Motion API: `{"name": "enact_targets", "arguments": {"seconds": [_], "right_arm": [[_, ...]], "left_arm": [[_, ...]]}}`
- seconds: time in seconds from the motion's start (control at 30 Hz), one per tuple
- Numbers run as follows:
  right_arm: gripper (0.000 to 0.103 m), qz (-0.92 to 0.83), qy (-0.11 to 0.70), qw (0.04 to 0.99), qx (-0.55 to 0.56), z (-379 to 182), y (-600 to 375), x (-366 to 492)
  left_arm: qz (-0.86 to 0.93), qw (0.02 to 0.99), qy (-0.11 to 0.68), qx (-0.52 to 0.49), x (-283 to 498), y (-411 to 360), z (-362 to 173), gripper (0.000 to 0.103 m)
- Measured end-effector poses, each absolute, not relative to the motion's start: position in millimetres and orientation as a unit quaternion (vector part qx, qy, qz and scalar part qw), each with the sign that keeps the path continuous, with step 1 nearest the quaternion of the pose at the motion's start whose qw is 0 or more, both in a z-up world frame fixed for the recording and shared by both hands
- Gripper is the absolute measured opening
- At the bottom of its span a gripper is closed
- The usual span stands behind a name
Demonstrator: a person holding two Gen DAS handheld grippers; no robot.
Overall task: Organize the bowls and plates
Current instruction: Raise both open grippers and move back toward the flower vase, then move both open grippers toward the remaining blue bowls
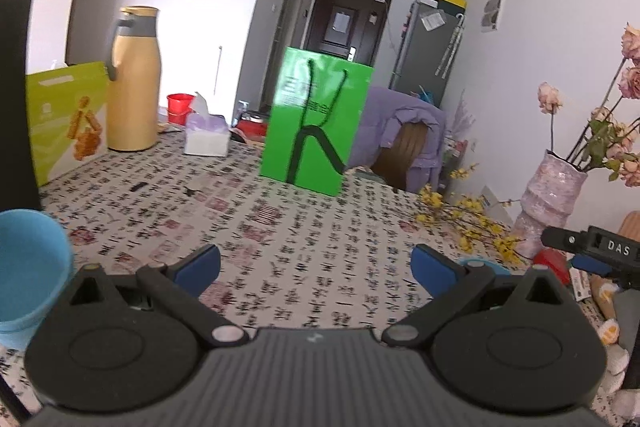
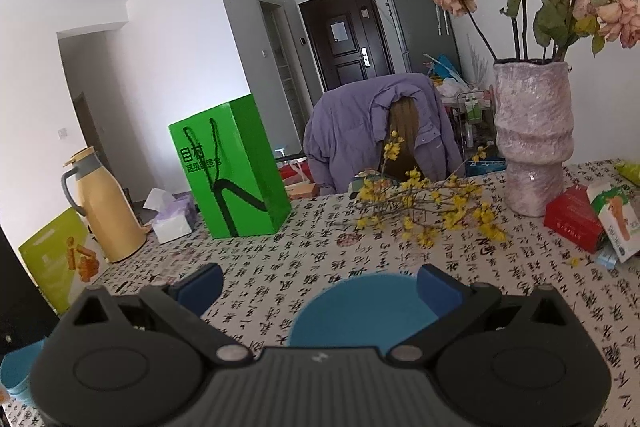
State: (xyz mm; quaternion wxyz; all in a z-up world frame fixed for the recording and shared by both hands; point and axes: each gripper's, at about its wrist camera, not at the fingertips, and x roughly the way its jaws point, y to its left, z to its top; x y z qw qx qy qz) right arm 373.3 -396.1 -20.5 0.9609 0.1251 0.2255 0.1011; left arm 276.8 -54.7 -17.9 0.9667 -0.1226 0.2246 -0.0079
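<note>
A light blue bowl (image 1: 28, 267) stands on the patterned tablecloth, just left of my left gripper (image 1: 316, 267). That gripper is open and holds nothing, with only tablecloth between its blue pads. A round blue dish (image 2: 360, 311) lies flat on the table under my right gripper (image 2: 318, 285). The right gripper is open too, and its right pad (image 2: 436, 287) overlaps the dish's right edge. A sliver of this dish (image 1: 480, 262) shows behind the left gripper's right pad. The bowl's rim (image 2: 16, 367) appears at the lower left of the right wrist view.
A green paper bag (image 1: 316, 119) stands mid-table, with a tissue box (image 1: 206, 135), a tan thermos (image 1: 134, 83) and a yellow-green bag (image 1: 64, 119) to its left. At the right are a pink vase (image 2: 532, 135), yellow flower branches (image 2: 432, 211) and a red box (image 2: 572, 215). A jacket-draped chair (image 2: 376, 131) stands at the far edge.
</note>
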Motion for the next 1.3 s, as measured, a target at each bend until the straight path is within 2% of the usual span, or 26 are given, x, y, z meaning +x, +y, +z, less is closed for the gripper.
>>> {"name": "enact_targets", "arguments": {"seconds": [0.57,0.97,1.3], "right_arm": [[0.103,0.089,0.225,0.965,0.102,6.3,-398.0,406.5],[0.103,0.086,0.248,0.955,0.135,-13.8,-413.6,431.3],[0.103,0.069,0.249,0.959,0.12,-20.5,-422.2,430.6]], "left_arm": [[-0.025,0.957,0.254,-0.137,327.7,-99.1,-11.6,0.103],[-0.022,0.951,0.271,-0.143,357.0,-112.4,-13.3,0.103],[-0.024,0.949,0.28,-0.139,368.7,-133.6,-19.2,0.103]]}}
